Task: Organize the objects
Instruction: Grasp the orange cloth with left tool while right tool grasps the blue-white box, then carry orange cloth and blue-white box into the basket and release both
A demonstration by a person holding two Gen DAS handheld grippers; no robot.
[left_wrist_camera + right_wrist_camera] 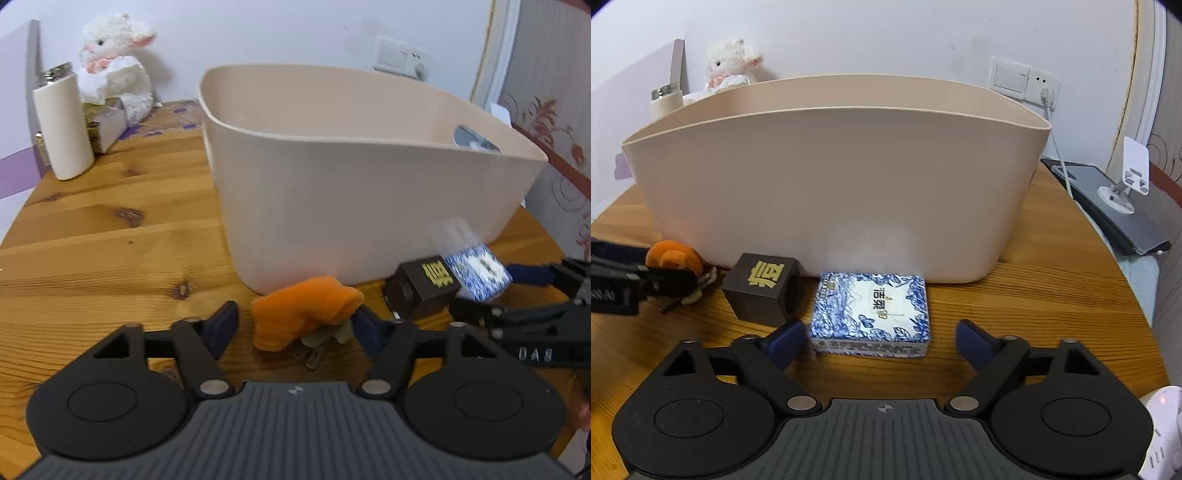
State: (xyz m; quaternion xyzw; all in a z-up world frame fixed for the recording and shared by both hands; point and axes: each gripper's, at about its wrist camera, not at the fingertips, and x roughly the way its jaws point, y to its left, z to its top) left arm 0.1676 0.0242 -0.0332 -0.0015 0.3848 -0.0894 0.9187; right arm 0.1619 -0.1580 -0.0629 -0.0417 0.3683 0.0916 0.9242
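Three things lie on the table against the bin's (827, 184) near wall: the orange toy (306, 310), the dark block (762, 290) and the blue packet (871, 314). None is in the bin yet (its floor is mostly hidden), so, judging by that, nearly all the sorting is left. The left gripper (295, 325) stands spread around the toy, unclenched; the right gripper (881, 341) gapes around the packet, gripping nothing.

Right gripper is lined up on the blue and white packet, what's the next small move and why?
Probably close the right gripper on the blue-and-white patterned tissue packet: its fingers stand open on either side, and the packet lies flat on the wooden table before the beige plastic bin.
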